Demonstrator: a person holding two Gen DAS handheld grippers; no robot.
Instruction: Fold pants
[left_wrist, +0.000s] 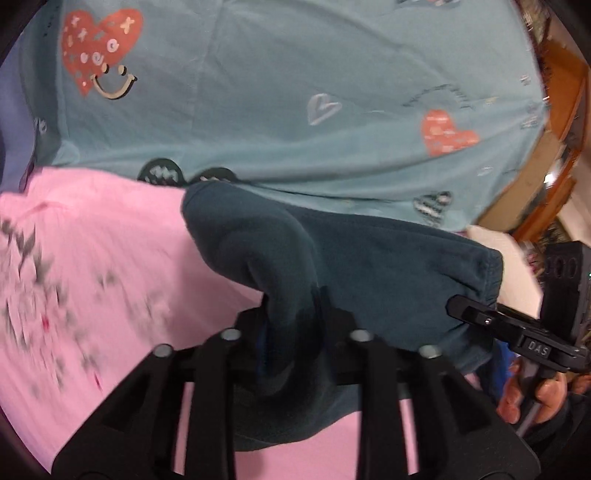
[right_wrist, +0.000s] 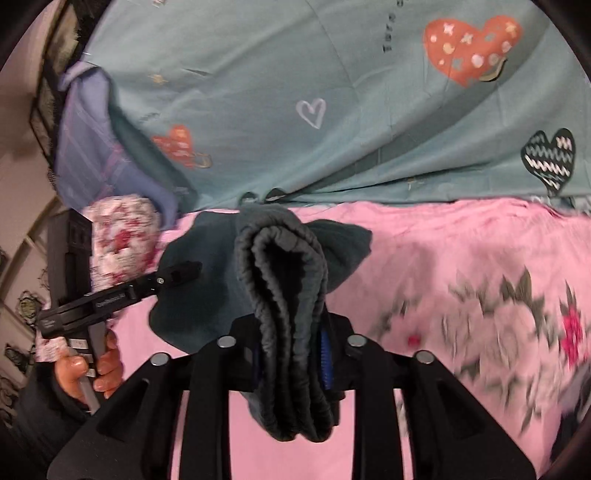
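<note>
The dark teal pants (left_wrist: 369, 258) hang bunched between my two grippers above a pink floral sheet. My left gripper (left_wrist: 291, 314) is shut on a fold of the pants fabric. My right gripper (right_wrist: 291, 325) is shut on the gathered elastic waistband (right_wrist: 284, 266), which droops down between its fingers. In the left wrist view the right gripper (left_wrist: 476, 314) pinches the far cuffed edge of the pants. In the right wrist view the left gripper (right_wrist: 181, 273) grips the pants' left side.
The pink floral sheet (right_wrist: 461, 258) covers the near surface. A light teal sheet with heart prints (left_wrist: 295, 92) lies behind it. A purple cloth (right_wrist: 92, 147) and a floral pillow (right_wrist: 122, 236) sit at the left. Wooden furniture (left_wrist: 565, 122) stands at the right.
</note>
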